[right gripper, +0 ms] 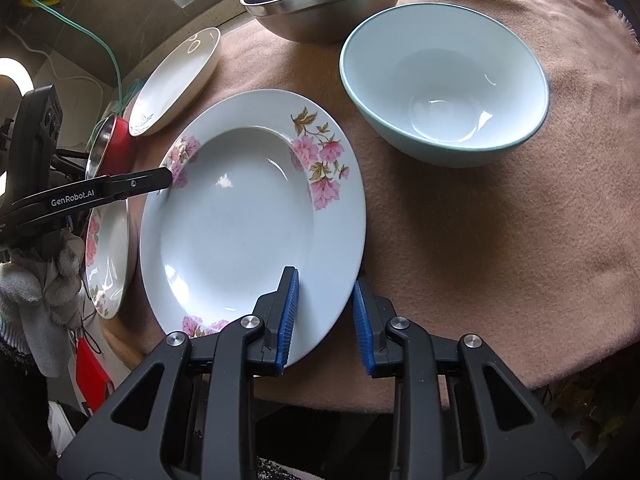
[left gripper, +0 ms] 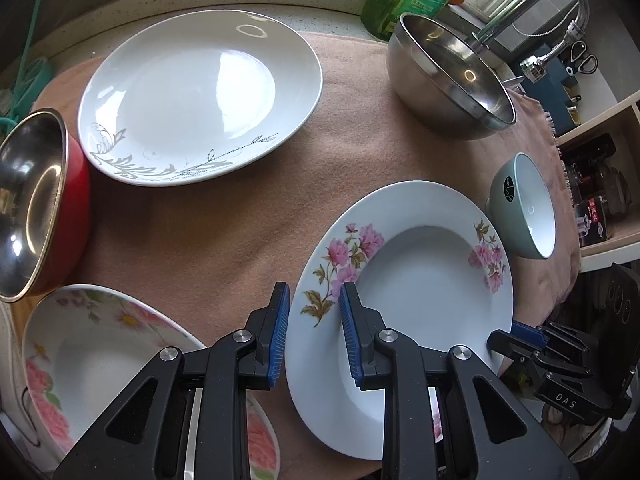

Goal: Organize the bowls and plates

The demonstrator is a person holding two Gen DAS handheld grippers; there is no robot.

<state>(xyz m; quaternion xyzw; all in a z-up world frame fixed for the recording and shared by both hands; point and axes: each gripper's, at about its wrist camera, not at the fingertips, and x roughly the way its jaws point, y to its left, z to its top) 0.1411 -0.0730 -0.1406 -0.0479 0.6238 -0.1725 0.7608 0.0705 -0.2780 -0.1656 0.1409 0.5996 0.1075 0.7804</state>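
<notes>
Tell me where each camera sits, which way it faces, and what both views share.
Left wrist: on the left claw, looking steeply down at the pink-flower plate; the right claw shows.
Right wrist: on the right claw, looking steeply down at that plate's opposite rim; the left claw and a gloved hand show.
Shared: the plate, green bowl, steel bowl.

"GenRobot.AI" on left hand-held gripper (right gripper: 166,178)

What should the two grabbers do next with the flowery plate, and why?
Probably lift it together, gently. The left gripper and right gripper each have jaws clamped on opposite sides of the pink-flowered plate's rim, and it looks tilted off the cloth already.
</notes>
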